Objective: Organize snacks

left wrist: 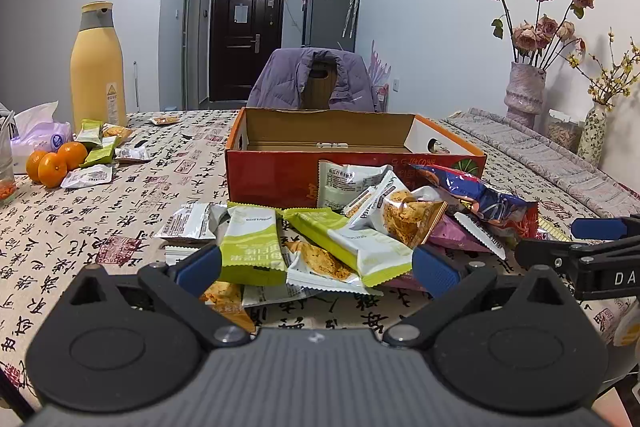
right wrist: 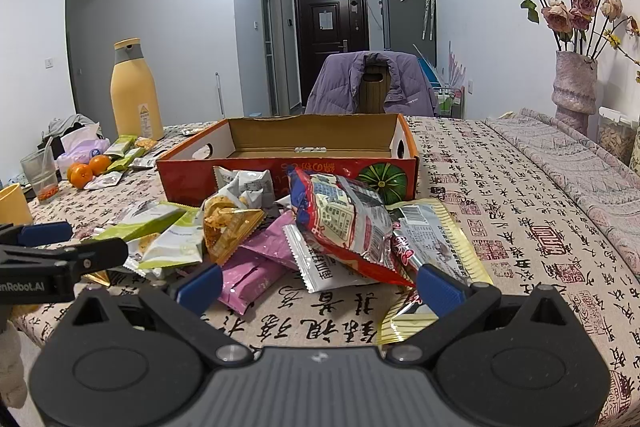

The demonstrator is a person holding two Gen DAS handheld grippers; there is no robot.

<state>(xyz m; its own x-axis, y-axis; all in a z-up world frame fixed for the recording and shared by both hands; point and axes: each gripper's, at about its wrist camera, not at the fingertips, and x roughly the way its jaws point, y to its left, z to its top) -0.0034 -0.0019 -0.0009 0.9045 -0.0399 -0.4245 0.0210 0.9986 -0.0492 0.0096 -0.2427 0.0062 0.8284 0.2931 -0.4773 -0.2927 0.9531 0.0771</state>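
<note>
The table [right wrist: 520,235] wore a cloth with black calligraphy. Nearest, the left gripper [left wrist: 316,267] and the right gripper [right wrist: 318,285] both stood wide apart, holding nothing, at the snack pile [right wrist: 304,231]. Just behind the pile stood the red box [right wrist: 288,163], empty; a chair with a purple jacket [right wrist: 372,87] was further behind

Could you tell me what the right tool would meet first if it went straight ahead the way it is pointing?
Most likely the red snack bag atop the pile, which lies between the open right tool fingers; the cardboard box stands behind it. Depth is hard to judge.
</note>
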